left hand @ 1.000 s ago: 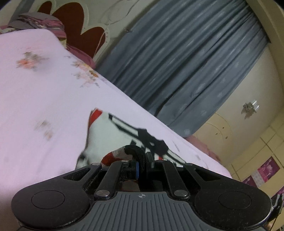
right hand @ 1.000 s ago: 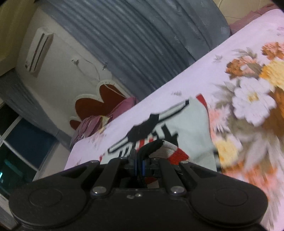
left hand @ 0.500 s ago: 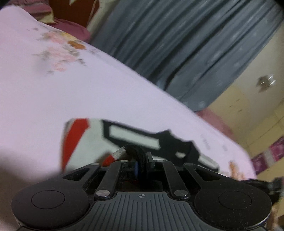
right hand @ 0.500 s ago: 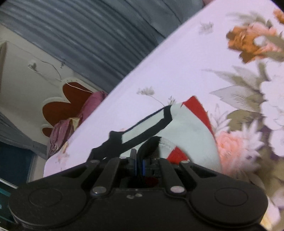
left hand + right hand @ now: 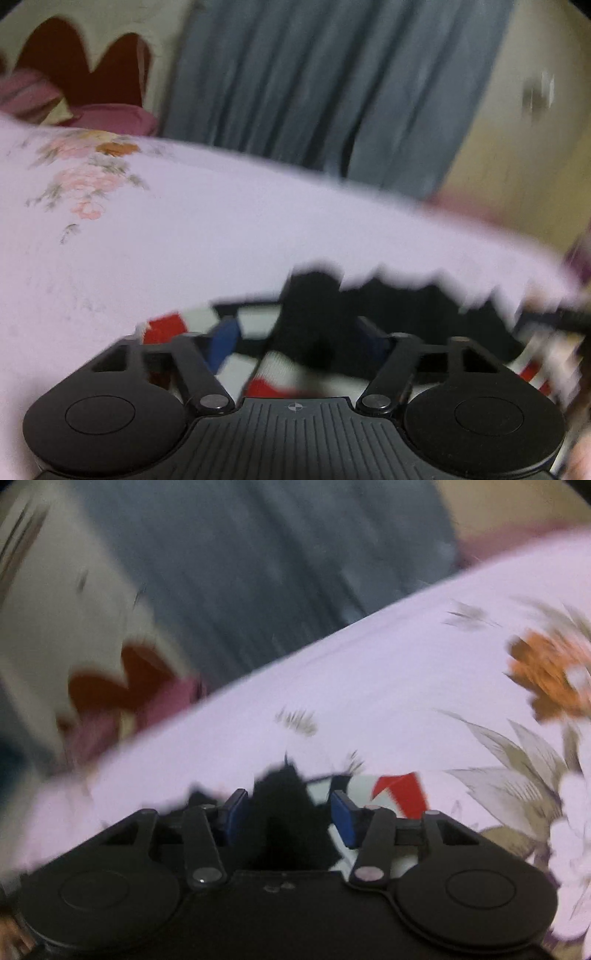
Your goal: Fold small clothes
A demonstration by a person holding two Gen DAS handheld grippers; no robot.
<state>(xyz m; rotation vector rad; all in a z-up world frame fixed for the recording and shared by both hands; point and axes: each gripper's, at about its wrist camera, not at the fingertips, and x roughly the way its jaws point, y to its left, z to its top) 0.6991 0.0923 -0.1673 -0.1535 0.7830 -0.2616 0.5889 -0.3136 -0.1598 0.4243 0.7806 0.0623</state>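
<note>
You are in a home bedroom: a bed [image 5: 258, 229] under a pink floral sheet, a scalloped red headboard [image 5: 85, 70], pillows [image 5: 110, 118], and grey curtains [image 5: 295, 85] behind.

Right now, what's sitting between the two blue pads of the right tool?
Black fabric of the small garment, seen in the right wrist view; the right tool is opening and its pads stand clear of the cloth.

Floral bedsheet [image 5: 221, 229], grey curtain [image 5: 295, 81], pink pillow [image 5: 114, 118]
</note>
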